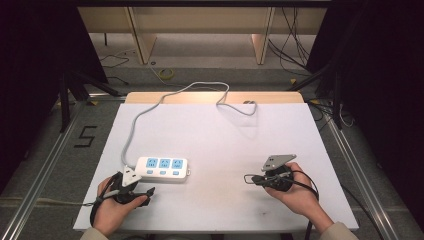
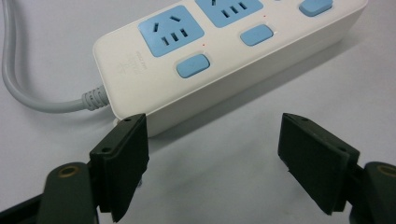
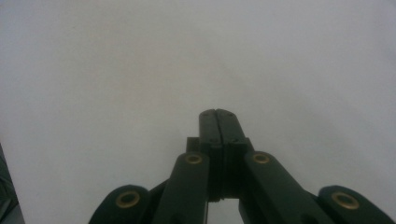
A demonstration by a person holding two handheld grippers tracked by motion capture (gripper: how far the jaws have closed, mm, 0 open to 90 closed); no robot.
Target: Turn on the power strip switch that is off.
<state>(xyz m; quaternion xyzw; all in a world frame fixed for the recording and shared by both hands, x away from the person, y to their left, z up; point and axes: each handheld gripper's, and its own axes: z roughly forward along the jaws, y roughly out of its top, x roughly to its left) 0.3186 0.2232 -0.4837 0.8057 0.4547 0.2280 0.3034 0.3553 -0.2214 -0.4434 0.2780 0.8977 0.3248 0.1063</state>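
White power strip (image 1: 162, 168), three blue sockets, lying flat on table, grey cord attached

A lab or recording room set up for tests. A worktop (image 1: 215, 200) with a plain white cover stands between black curtains (image 1: 35, 60). Loose cables (image 1: 295, 40) trail over the grey carpet, a taped "5" (image 1: 86, 136) marks the floor, and metal rails (image 1: 40, 175) flank the worktop.

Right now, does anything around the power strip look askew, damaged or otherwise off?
Nothing stands out. The power strip lies flat and intact on the table, its grey cord trailing off the far edge. The left gripper sits open by its cord end, not gripping; the right gripper is shut and empty.
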